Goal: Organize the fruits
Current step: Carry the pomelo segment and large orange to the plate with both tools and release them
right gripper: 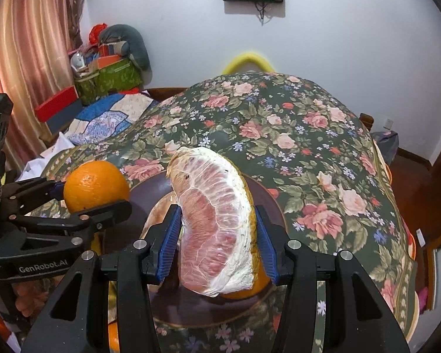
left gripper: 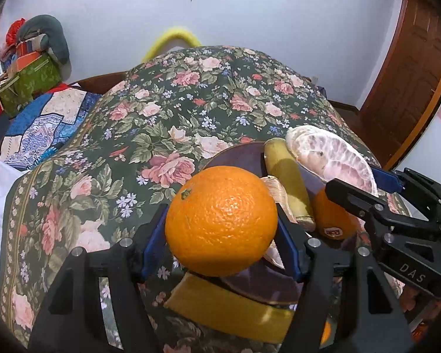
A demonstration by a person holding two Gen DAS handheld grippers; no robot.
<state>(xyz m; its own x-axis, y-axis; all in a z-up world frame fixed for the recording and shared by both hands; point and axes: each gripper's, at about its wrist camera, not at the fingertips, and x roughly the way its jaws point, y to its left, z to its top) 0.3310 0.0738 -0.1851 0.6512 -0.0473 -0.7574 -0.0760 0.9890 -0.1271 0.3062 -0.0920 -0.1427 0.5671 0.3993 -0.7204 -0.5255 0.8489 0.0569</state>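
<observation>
My left gripper (left gripper: 220,232) is shut on a large orange (left gripper: 220,220) and holds it above the near rim of a dark purple plate (left gripper: 241,156). My right gripper (right gripper: 216,244) is shut on a peeled pink pomelo segment (right gripper: 211,220) and holds it over the same plate (right gripper: 144,191). In the left wrist view the pomelo segment (left gripper: 335,156) and right gripper (left gripper: 364,188) show at right. On the plate lie a banana (left gripper: 288,182), a second orange (left gripper: 335,217) with a sticker, and another peeled piece (left gripper: 277,194). A second banana (left gripper: 229,306) lies by the plate's near edge.
The plate sits on a floral cloth (left gripper: 150,123) over a rounded table. A patchwork cloth (left gripper: 53,117) and a green bag of clutter (left gripper: 29,76) lie at back left. A wooden door (left gripper: 411,82) stands at right. A curtain (right gripper: 23,44) hangs at left.
</observation>
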